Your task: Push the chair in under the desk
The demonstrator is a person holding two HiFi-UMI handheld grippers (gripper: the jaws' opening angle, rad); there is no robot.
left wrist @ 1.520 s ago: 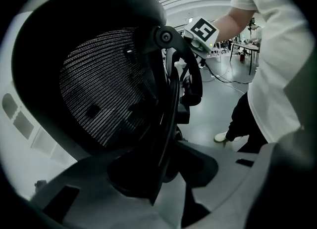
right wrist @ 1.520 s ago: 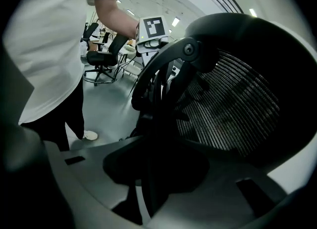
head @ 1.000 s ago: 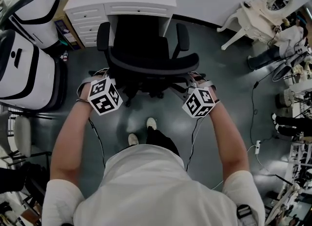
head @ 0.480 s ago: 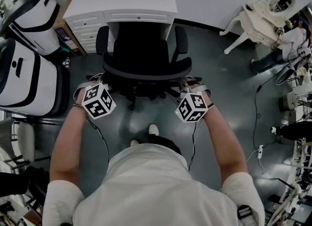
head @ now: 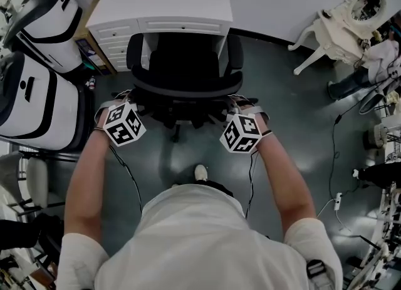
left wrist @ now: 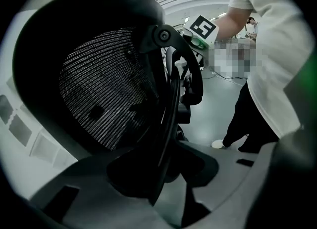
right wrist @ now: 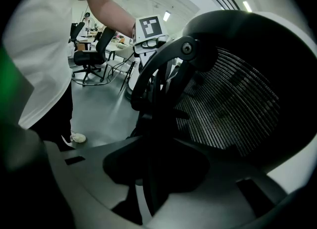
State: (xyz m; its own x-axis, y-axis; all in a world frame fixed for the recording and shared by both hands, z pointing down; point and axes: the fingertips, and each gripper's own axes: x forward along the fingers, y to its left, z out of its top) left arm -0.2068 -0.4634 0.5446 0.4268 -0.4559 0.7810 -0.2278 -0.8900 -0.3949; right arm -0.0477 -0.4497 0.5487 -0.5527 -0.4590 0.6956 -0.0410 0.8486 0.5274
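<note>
Left claw [left wrist: 158,183], jaws just eased wider, and right claw [right wrist: 148,183] each clasp the backrest edge of the chair [head: 186,63]. Its seat sits partly under the white worktop [head: 166,4], with open floor [head: 282,88] to its right.

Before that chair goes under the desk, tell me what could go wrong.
1. The armrests of the chair look set wider apart than the knee gap of the desk. The left one could strike the drawers.
2. The cables dangling below the person's forearms hang close to the foot and the chair's base. They might snag or cause a trip.
</note>
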